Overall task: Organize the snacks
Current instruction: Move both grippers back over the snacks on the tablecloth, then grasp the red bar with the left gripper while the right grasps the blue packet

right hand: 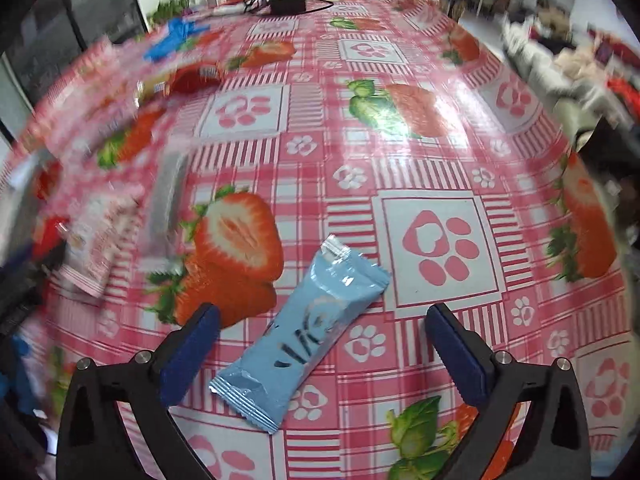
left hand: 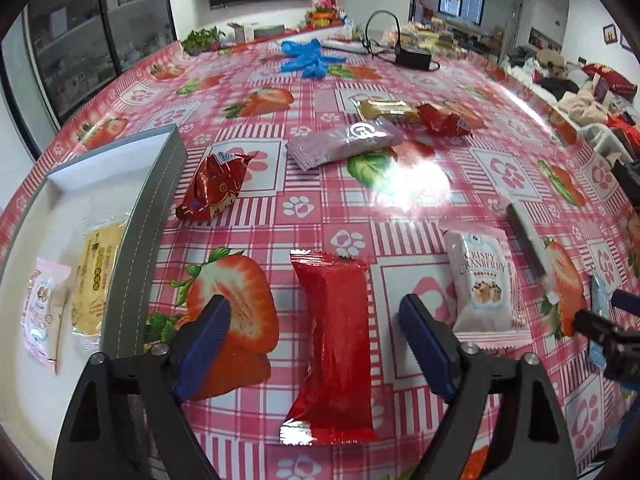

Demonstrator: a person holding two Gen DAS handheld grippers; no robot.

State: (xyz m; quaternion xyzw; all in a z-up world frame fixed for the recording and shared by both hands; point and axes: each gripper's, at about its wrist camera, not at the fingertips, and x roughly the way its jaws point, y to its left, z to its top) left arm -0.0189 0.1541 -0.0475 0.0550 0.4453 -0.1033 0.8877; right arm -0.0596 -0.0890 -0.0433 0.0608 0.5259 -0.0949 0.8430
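The left gripper (left hand: 314,344) gapes around a red snack packet (left hand: 334,344) lying on the bench (left hand: 400,216); the right gripper (right hand: 320,354) gapes around a light-blue packet (right hand: 308,340), seemingly without touching.

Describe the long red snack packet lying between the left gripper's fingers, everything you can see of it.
The red snack packet is a long, glossy foil-look pillow pack, plain red with no readable print, with crimped seals at both ends and a silvery patch at the near one. It looks sealed and slightly creased. It lies flat on the strawberry-print tablecloth, lengthwise away from the camera, between the open fingers of the left gripper; neither blue pad touches it. The white cranberry packet lies apart to its right.
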